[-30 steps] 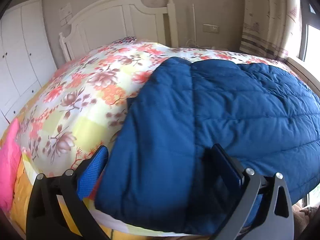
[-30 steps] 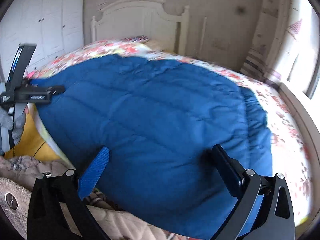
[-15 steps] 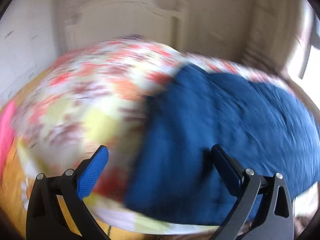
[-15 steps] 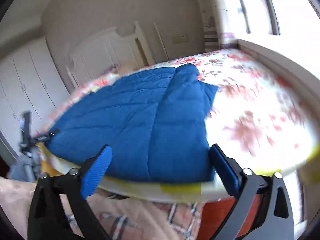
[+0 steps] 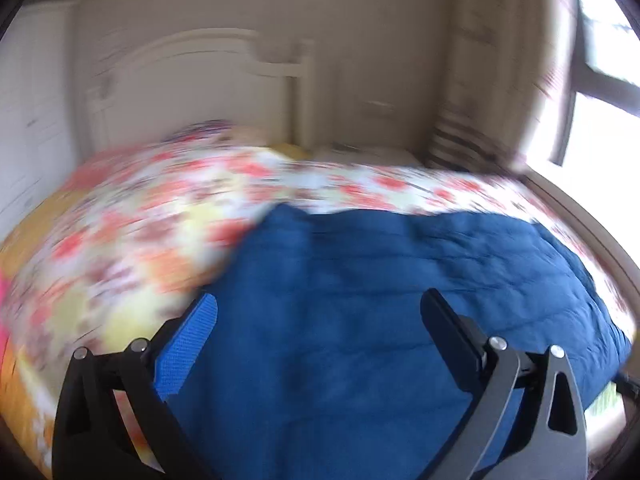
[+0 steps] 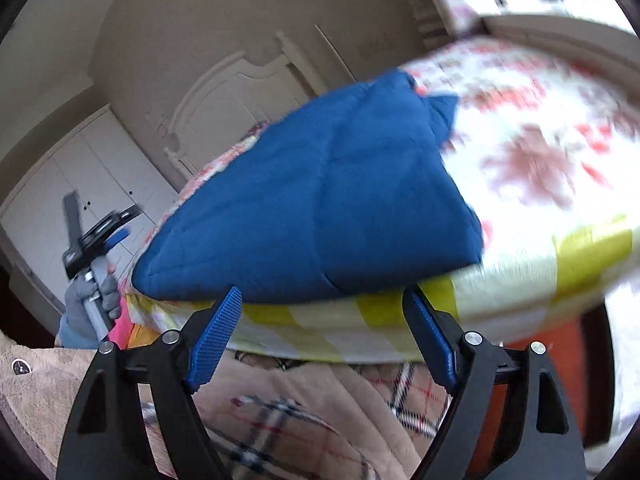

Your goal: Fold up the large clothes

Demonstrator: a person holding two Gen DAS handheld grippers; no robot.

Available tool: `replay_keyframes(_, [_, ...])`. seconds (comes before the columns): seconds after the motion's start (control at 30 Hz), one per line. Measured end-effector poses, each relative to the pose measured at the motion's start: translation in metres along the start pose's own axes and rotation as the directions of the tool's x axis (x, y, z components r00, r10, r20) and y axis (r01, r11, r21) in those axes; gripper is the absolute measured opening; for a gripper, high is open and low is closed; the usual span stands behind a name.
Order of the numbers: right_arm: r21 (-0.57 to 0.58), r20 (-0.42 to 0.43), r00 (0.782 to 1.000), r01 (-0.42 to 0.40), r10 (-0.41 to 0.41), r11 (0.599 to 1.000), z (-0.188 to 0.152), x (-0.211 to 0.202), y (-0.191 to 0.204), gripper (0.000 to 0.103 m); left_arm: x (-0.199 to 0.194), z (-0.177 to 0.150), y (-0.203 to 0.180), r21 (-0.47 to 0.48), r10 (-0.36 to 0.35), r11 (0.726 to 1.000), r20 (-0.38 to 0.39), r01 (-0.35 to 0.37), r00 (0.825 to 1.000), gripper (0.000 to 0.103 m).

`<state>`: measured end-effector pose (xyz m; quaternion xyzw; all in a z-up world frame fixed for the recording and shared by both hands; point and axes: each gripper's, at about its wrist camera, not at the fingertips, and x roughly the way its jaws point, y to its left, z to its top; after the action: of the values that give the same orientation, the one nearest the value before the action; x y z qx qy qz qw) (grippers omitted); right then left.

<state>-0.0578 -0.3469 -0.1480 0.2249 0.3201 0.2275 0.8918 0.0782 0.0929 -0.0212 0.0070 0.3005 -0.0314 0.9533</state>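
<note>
The blue quilted garment [image 5: 400, 300] lies flat on the bed, spread over the floral bedspread [image 5: 140, 232], with its near edge reaching the bed's near edge. In the right wrist view the garment [image 6: 320, 192] appears as a folded slab with a seam running down its middle; its lower right corner rests on the yellow-checked band of the bedspread [image 6: 540, 184], just above the claw.

Left claw [image 5: 318, 344]: jaws spread wide, holding nothing. The garment fills the space between and beyond the two fingers; contact with the fabric cannot be determined because of blur. The left finger pad [image 5: 186, 352] sits at the garment's left border, where blue meets floral print.

Right claw [image 6: 320, 336]: jaws spread wide, holding nothing. It sits below the garment's near edge and apart from it, level with the bed's side. Its fingertips frame the checked bedspread edge.

Beneath the right claw, beige clothing with a plaid lining [image 6: 300, 412] is visible. At far left of that view a gloved hand [image 6: 90, 300] grips the handle of the other claw, near the garment's left corner.

A white headboard [image 5: 192, 92] stands behind the bed, and a window [image 5: 600, 80] is at right.
</note>
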Motion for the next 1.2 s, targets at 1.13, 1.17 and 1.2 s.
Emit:
replay_keyframes(1.13, [-0.05,0.243,0.96,0.157,-0.14,0.986,0.106,0.034,0.09,0.044,0.14,0.079,-0.042,-0.02,-0.15,0.988,-0.279,0.15,0.948,0.083])
replay_keyframes(1.17, [-0.071,0.249,0.958,0.162,-0.14,0.984,0.108,0.034,0.096,0.044,0.107,0.069,-0.037,-0.027,-0.184,0.983,-0.217,0.183,0.959,0.084])
replay_keyframes(1.2, [-0.096,0.26,0.956,0.166,-0.136,0.982,0.112,0.036,0.104,0.044,0.085,0.057,-0.038,-0.002,-0.196,0.98,-0.196,0.2,0.961,0.087])
